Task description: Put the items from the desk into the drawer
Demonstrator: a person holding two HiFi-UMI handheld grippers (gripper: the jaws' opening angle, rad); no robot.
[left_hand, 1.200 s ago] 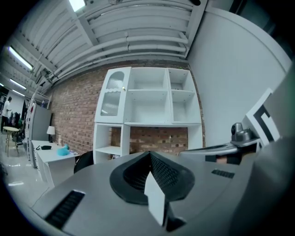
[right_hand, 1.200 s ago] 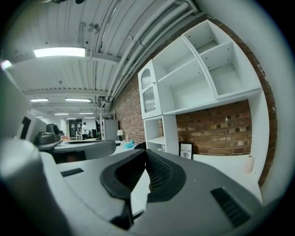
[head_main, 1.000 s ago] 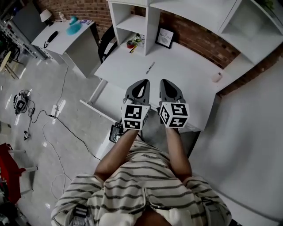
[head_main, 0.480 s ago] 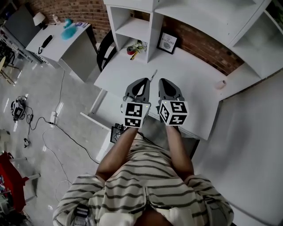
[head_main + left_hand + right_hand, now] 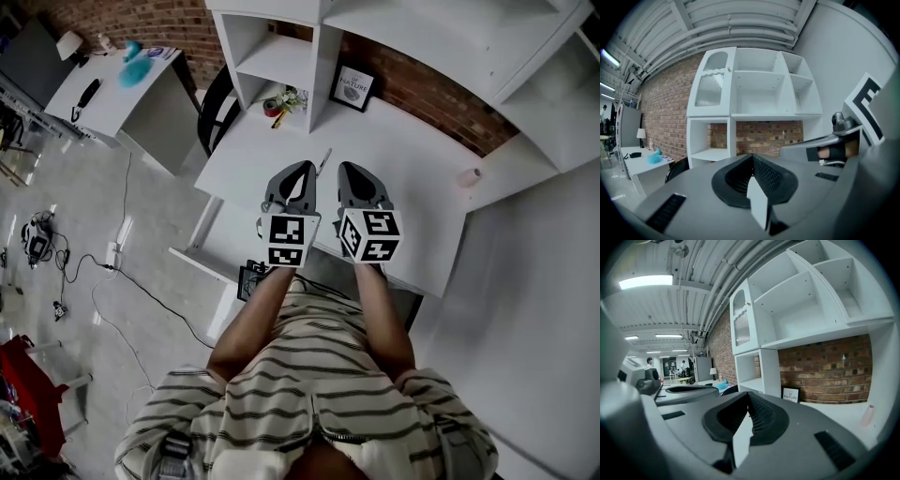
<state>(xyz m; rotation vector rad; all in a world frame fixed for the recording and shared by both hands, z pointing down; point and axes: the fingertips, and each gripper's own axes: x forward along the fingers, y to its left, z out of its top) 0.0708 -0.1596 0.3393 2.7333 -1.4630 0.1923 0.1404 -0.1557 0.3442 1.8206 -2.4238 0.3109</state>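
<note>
Reaching for the pen (image 5: 324, 159) at frame centre is best done spread; left claw (image 5: 302, 173) and right claw (image 5: 351, 173) are pressed together, empty.

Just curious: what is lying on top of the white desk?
On the desk: a pen, a framed NATURE sign, a small pink object and a potted plant. The left claw and right claw cover part of its front.
</note>
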